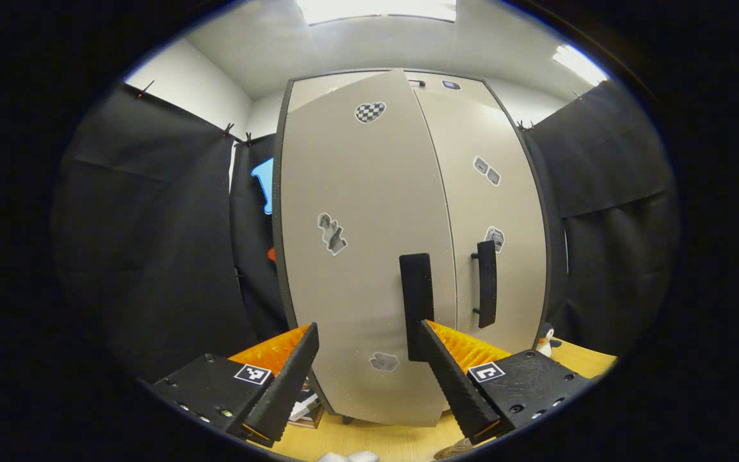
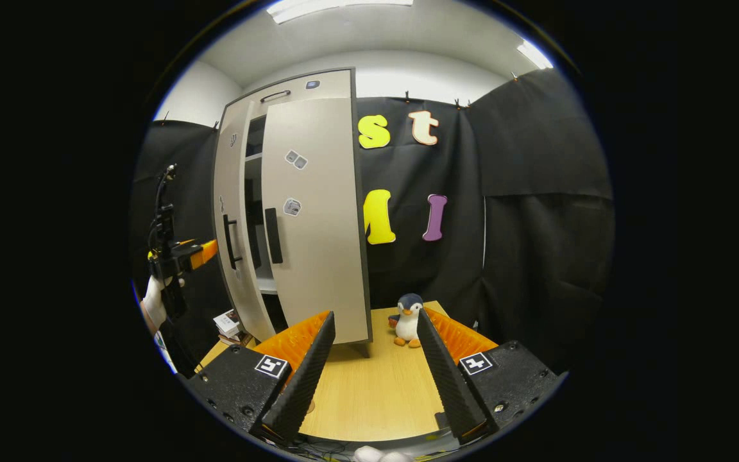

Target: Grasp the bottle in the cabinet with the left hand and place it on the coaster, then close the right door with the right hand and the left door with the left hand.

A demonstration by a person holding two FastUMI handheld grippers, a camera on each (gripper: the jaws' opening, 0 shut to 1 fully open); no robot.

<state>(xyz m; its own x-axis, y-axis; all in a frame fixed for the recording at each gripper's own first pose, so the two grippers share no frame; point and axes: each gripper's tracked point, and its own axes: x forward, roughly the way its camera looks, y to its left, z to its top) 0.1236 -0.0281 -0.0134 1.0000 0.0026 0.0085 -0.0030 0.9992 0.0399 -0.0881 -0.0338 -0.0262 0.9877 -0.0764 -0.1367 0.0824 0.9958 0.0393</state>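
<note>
A beige two-door cabinet (image 1: 472, 192) stands on the wooden table (image 1: 369, 439). Its left door (image 1: 350, 256) is ajar and swung towards me; its black handle (image 1: 416, 301) rises just above one of my fingertips. The right door (image 1: 498, 212) lies flush, with its handle (image 1: 486, 282) beside it. My left gripper (image 1: 369, 378) is open, close in front of the left door. In the right gripper view the cabinet (image 2: 312, 212) shows a dark gap (image 2: 254, 212) with shelves between the doors. The left gripper (image 2: 180, 256) hovers by the left door. My right gripper (image 2: 369, 378) is open above the table.
A plush penguin (image 2: 408, 317) sits on the table (image 2: 376, 385) to the right of the cabinet. A small stack of books or boxes (image 2: 228, 324) lies at the cabinet's left foot. Black cloth walls the booth on all sides.
</note>
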